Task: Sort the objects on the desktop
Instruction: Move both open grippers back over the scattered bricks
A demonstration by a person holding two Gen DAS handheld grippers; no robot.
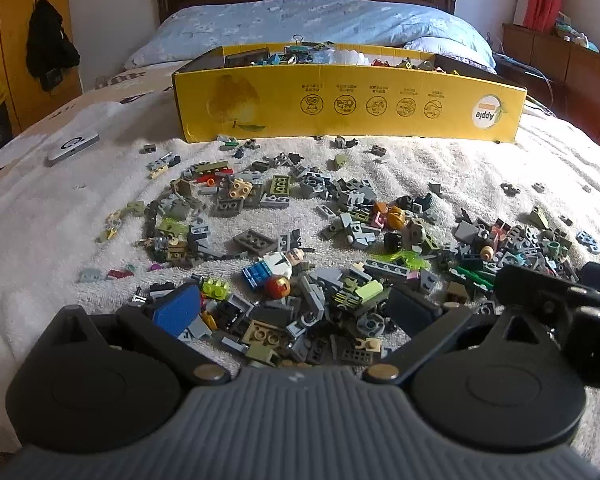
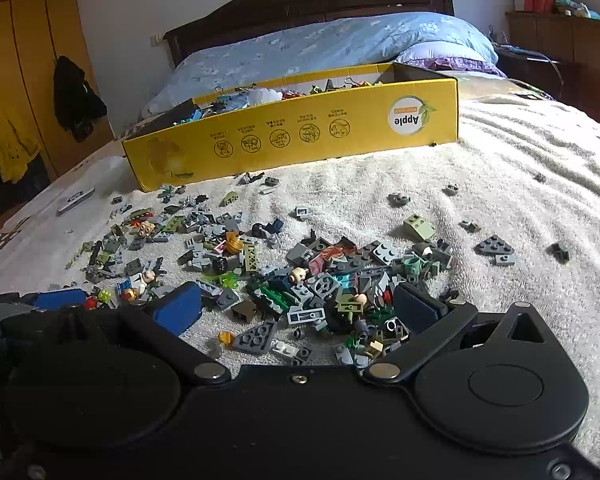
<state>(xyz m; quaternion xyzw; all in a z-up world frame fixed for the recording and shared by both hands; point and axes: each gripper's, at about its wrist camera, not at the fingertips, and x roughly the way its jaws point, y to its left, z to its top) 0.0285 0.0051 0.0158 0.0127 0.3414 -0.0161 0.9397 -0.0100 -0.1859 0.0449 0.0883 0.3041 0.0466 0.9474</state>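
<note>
Left gripper (image 1: 292, 312) w/ jaws wide apart, low over a spread of small toy bricks (image 1: 300, 248) on a white towel (image 1: 460, 160).

Yellow cardboard box (image 1: 348, 108) behind the bricks, partly filled w/ pieces. Small white device (image 1: 73, 146) lies at left. Right gripper (image 1: 556, 284) at right edge.

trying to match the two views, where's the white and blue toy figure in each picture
Left wrist: the toy figure lies just below picture centre, ahead of the open left gripper.
Right wrist: the toy figure lies at lower left, just beyond the left finger of the right gripper.
Shared landmark: the yellow box behind the bricks.
</note>
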